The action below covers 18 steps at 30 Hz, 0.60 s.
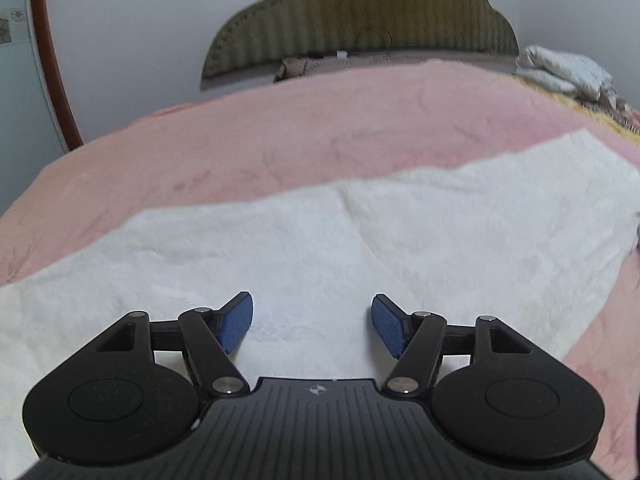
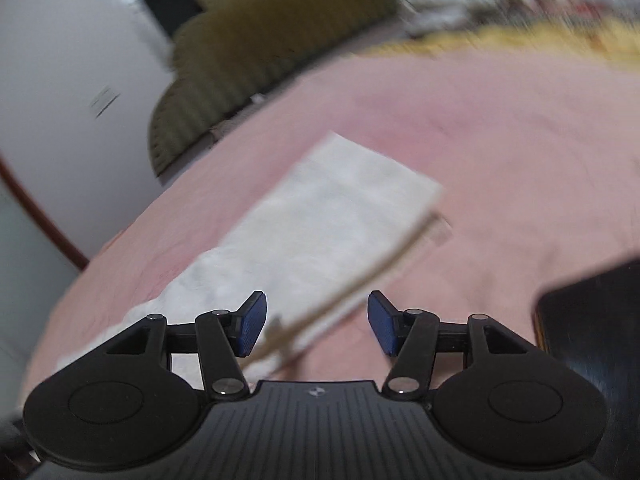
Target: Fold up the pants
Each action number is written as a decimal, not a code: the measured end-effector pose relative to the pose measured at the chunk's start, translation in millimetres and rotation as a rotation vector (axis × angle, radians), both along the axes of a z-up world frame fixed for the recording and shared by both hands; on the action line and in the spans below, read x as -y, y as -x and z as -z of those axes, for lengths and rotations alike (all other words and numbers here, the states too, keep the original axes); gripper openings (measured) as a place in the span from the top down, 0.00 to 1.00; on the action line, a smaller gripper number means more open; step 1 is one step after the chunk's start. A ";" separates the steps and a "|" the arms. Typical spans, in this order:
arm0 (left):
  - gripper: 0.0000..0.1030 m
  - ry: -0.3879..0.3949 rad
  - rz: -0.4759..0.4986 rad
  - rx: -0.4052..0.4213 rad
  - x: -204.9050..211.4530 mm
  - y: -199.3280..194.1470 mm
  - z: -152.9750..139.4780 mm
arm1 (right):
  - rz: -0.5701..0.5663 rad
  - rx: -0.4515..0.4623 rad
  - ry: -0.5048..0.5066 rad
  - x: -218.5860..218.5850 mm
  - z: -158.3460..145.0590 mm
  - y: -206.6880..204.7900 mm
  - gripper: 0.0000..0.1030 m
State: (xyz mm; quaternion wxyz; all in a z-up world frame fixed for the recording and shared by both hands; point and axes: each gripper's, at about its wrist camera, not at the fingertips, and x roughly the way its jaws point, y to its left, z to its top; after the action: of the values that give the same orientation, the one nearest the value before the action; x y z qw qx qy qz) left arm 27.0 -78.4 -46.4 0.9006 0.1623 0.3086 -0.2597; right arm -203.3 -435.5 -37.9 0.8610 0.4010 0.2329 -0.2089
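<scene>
Now, step: between folds; pants (image 1: 360,240) lie flat as a long white strip on the pink bed cover (image 1: 280,132).
Left gripper (image 1: 312,322): fingers apart, nothing held, above the cloth.
Right gripper (image 2: 316,322): fingers apart, empty, over the pants' near edge.
Next: prob. grip one end w/ both and fold it over the other.
</scene>
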 end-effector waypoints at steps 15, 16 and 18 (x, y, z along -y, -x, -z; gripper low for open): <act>0.28 0.149 -0.040 -0.117 -2.4 -28.1 -18.0 | 0.259 0.263 -0.182 58.2 35.3 -25.5 0.82; 0.28 0.184 -0.043 -0.144 -4.7 -32.2 -19.8 | 0.248 0.262 -0.150 55.3 31.2 -28.4 0.83; 0.28 0.287 -0.062 -0.226 -13.9 -43.9 -22.5 | 0.197 0.231 -0.012 42.8 10.4 -40.8 0.83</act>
State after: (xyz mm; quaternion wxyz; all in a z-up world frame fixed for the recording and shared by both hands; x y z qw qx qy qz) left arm 70.8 -64.5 -23.8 0.8817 -0.0076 0.3724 -0.2896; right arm -162.5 -478.3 -48.4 0.8551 0.4483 0.0930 -0.2434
